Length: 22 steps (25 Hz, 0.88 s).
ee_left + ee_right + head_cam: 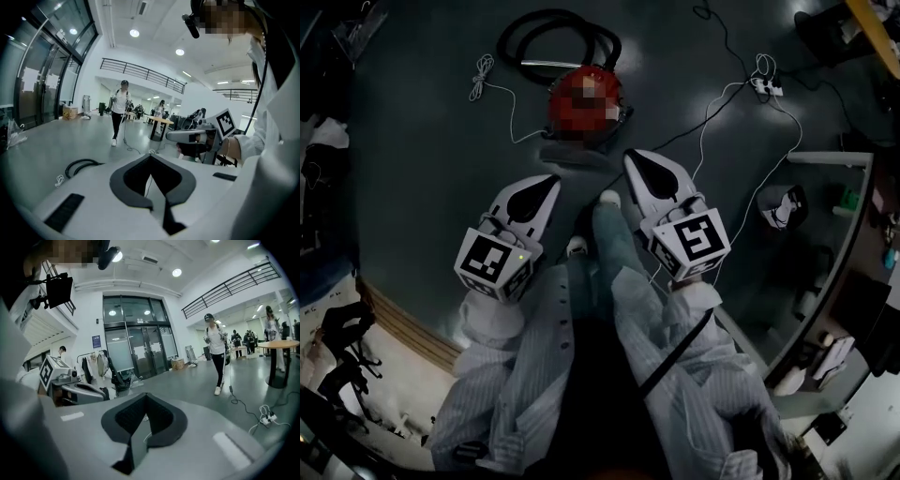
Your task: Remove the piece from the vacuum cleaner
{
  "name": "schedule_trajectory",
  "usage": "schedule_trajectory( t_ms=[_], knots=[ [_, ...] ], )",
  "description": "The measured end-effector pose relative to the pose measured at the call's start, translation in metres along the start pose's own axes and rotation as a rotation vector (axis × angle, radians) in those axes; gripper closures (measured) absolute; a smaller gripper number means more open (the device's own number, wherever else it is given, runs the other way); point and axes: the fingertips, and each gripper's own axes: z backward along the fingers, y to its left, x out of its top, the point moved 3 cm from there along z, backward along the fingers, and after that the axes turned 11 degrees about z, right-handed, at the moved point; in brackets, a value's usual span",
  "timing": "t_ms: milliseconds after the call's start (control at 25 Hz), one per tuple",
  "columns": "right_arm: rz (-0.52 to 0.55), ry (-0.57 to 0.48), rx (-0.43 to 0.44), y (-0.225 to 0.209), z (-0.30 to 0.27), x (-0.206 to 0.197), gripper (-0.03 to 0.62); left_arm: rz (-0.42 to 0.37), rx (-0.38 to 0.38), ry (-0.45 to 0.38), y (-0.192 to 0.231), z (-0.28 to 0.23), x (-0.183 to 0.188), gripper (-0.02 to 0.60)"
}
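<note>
The red vacuum cleaner [561, 105] sits on the dark floor [422, 159] just ahead of the person's feet, with its black hose [504, 39] coiled on its far side. No gripper touches it. A white cord [481, 75] lies bundled to its left, and a white cable [705, 131] runs from near its right side to a power strip [766, 86] farther right.

The left gripper [551, 180] is held out over the floor near the vacuum cleaner, on its near left, pointing toward it. Its jaws are pressed together with nothing between them. The right gripper [631, 157] is on the near right, its tip a little closer to the vacuum cleaner; its jaws are likewise together and empty. Between the two grippers a white shoe [609, 199] shows below.

In the left gripper view another person [119, 112] is walking across a bright hall, near a round table [159, 121]. The right gripper view shows tall glass doors [136, 350] behind.
</note>
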Motion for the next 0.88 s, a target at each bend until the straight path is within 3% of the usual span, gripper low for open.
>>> schedule_trajectory(
  t_ms=[120, 320, 480, 600, 760, 880],
  knots=[
    [0.009, 0.041, 0.057, -0.038, -0.041, -0.026, 0.594, -0.030, -0.026, 0.096, 0.030, -0.050, -0.017, 0.589],
    [0.004, 0.161, 0.081, -0.093, -0.113, -0.095, 0.592, -0.070, -0.093, 0.275, 0.083, -0.120, -0.076, 0.589],
    [-0.018, 0.259, 0.064, -0.129, -0.174, -0.172, 0.592, -0.116, -0.125, 0.394, 0.130, -0.168, -0.132, 0.589],
    [0.053, 0.331, 0.086, -0.143, -0.222, -0.237, 0.592, -0.139, -0.122, 0.479, 0.172, -0.205, -0.178, 0.589],
    [0.113, 0.409, 0.185, -0.148, -0.280, -0.309, 0.537, -0.252, -0.121, 0.565, 0.217, -0.246, -0.224, 0.545],
    [0.161, 0.470, 0.211, -0.148, -0.306, -0.351, 0.441, -0.297, -0.130, 0.628, 0.239, -0.263, -0.252, 0.491]
  ],
)
